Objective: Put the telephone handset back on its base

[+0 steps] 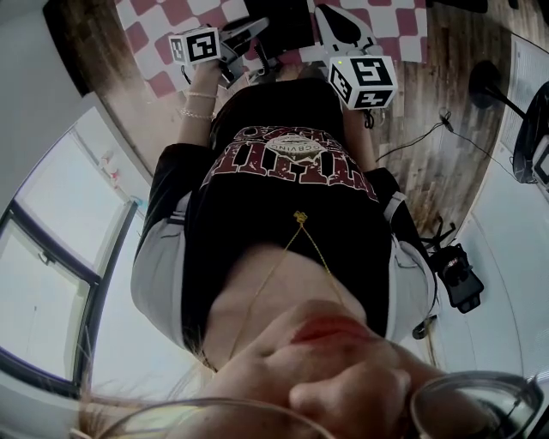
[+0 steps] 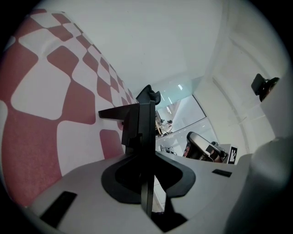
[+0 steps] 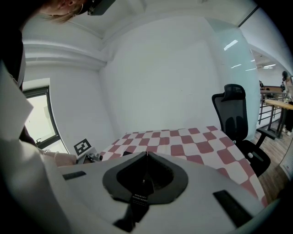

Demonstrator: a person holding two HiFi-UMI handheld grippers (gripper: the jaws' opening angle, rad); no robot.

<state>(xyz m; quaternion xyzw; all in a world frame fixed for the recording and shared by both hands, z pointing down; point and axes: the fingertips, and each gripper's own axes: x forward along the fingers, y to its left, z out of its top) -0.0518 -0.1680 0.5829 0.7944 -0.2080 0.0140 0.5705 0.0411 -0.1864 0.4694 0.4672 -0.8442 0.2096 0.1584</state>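
No telephone handset or base can be made out for certain. A dark object lies on the red-and-white checked cloth between the two grippers; what it is I cannot tell. My left gripper hovers over the cloth's near edge. In the left gripper view its black fingers stand pressed together edge-on, shut, with nothing seen between them, beside the checked cloth. My right gripper is held next to it. In the right gripper view its jaws meet in a thin seam above the cloth.
The person's black printed shirt fills the middle of the head view. A black office chair stands at the table's far side. A black device and cables lie on the wooden floor. A window is at the left.
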